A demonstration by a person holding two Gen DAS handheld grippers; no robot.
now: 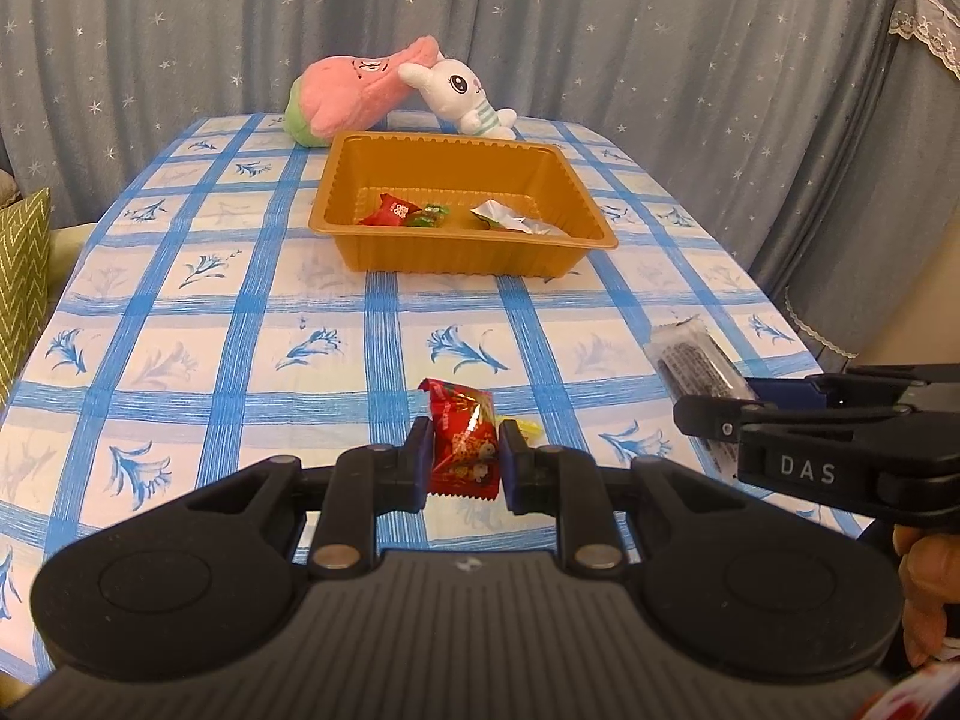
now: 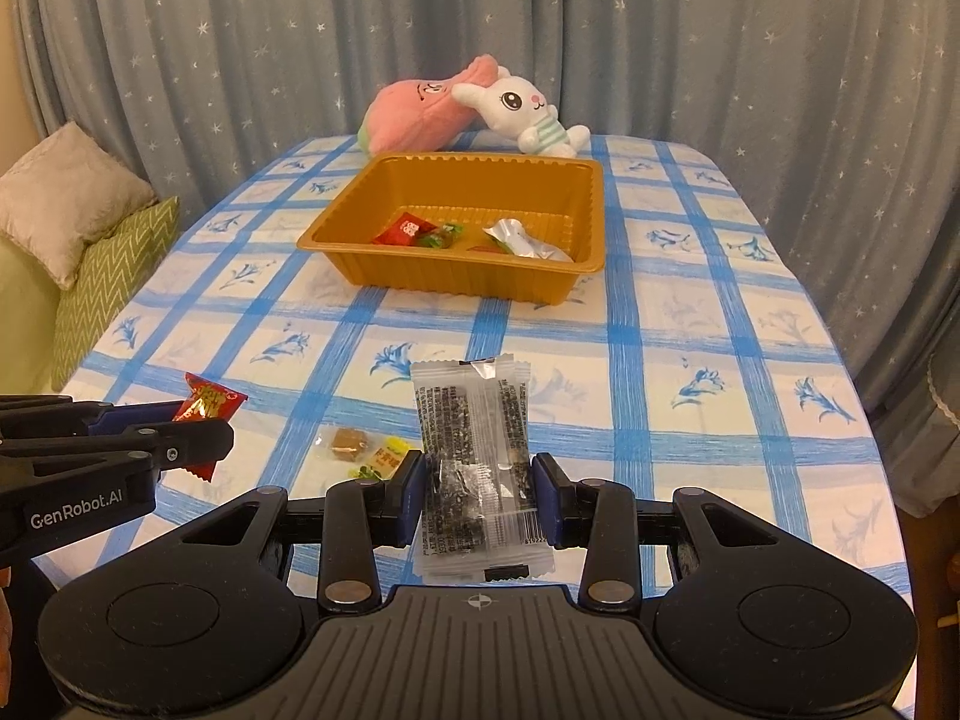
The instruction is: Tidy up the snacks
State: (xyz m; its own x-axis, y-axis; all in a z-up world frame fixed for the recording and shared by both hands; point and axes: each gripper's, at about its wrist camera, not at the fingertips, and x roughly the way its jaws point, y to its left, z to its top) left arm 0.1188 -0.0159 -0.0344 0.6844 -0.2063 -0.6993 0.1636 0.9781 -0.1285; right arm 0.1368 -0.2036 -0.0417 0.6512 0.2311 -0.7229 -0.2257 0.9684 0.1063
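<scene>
Setting: a domestic room. Indicators: star-print curtains, table with blue checked floral tablecloth, two plush toys, and cushions on adjacent seating at left.

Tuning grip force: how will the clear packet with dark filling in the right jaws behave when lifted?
The clear packet is probably light: thin film over a flat dark bar. Its crimped ends extend past the right gripper and may droop or flex. Glossy film could slip, so a firm hold on the filled middle seems safest on the way to the tray.
</scene>
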